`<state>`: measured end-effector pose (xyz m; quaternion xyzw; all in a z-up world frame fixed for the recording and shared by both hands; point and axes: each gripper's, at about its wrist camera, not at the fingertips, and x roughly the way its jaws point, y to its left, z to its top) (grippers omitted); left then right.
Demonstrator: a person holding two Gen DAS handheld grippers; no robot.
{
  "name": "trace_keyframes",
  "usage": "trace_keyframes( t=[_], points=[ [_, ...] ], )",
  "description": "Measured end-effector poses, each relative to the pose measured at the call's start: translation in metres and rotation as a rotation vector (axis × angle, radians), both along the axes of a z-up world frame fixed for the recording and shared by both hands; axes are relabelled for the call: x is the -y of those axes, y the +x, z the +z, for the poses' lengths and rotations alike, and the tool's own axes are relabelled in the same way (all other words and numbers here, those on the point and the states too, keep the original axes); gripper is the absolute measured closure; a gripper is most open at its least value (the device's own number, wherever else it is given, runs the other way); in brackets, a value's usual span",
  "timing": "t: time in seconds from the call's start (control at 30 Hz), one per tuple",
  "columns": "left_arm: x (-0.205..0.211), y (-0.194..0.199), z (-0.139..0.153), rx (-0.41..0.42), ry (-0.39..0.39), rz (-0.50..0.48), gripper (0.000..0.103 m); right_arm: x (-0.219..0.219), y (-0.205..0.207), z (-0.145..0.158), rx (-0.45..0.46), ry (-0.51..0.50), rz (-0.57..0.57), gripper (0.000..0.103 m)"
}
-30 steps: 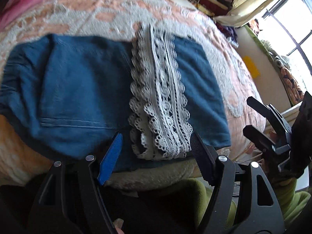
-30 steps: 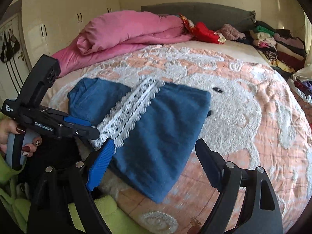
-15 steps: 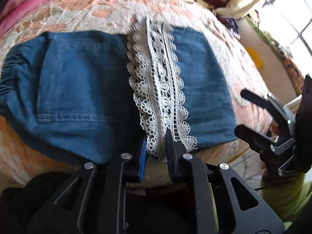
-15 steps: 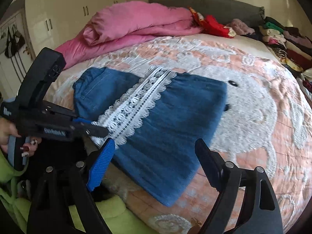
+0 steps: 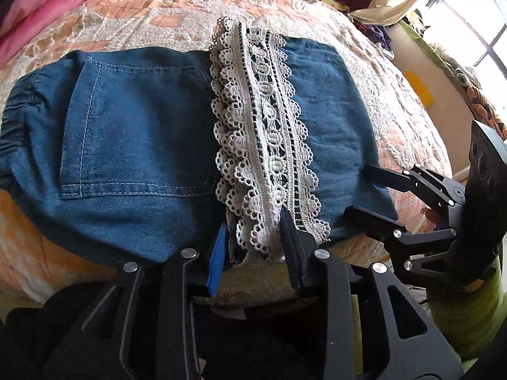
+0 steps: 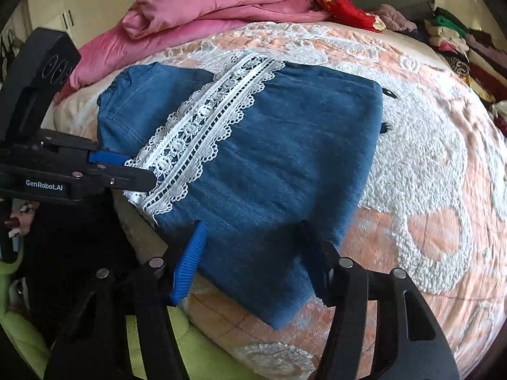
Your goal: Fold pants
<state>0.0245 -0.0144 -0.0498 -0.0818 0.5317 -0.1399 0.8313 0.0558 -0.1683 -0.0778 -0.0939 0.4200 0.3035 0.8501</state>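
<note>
Folded blue denim pants (image 5: 136,126) (image 6: 285,158) lie on the bed, a white lace hem (image 5: 263,126) (image 6: 206,120) running across their middle. My left gripper (image 5: 253,221) (image 6: 139,171) is at the near end of the lace. Its jaws are opening, with the ruffled lace between them and the right finger lying over it. My right gripper (image 6: 253,224) (image 5: 358,190) straddles the near right corner of the denim. Its jaws are closing, the cloth sits between them, and I see no squeeze on it.
The pants rest on a peach and white bedspread (image 6: 427,158) near the bed's front edge. A pink duvet (image 6: 206,3) is heaped at the head. Stacked clothes (image 6: 459,38) line the far right side. A green sleeve (image 5: 475,310) shows below the right gripper.
The left gripper's jaws pinched in on the lace end, then widened again. The right gripper came down closer to the denim corner and its jaws narrowed.
</note>
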Motion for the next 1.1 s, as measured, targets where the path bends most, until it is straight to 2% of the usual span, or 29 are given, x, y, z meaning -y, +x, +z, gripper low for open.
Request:
trace_keyframes(
  t=[0.3, 0.4, 0.47, 0.53, 0.73, 0.93, 1.1],
  points=[
    [-0.015, -0.009, 0.014, 0.038, 0.008, 0.017, 0.074, 0.009, -0.002, 0.014, 0.001, 0.043, -0.027, 0.044],
    [-0.016, -0.012, 0.022, 0.062, 0.023, 0.021, 0.072, 0.018, -0.003, 0.022, 0.010, 0.074, -0.047, 0.036],
    [-0.016, -0.015, 0.028, 0.085, 0.047, 0.023, 0.071, 0.023, -0.003, 0.027, 0.015, 0.099, -0.063, 0.028],
    [-0.016, -0.018, 0.034, 0.103, 0.060, 0.027, 0.067, 0.028, -0.004, 0.034, 0.027, 0.123, -0.071, 0.027],
    [-0.020, -0.021, 0.049, 0.144, 0.077, 0.046, 0.056, 0.030, -0.009, 0.051, 0.087, 0.134, -0.089, 0.009],
    [-0.025, -0.024, 0.059, 0.175, 0.090, 0.058, 0.043, 0.029, -0.009, 0.066, 0.129, 0.136, -0.106, 0.007],
    [-0.035, -0.028, 0.066, 0.201, 0.099, 0.085, 0.027, 0.023, -0.006, 0.079, 0.149, 0.143, -0.106, 0.007]
  ],
)
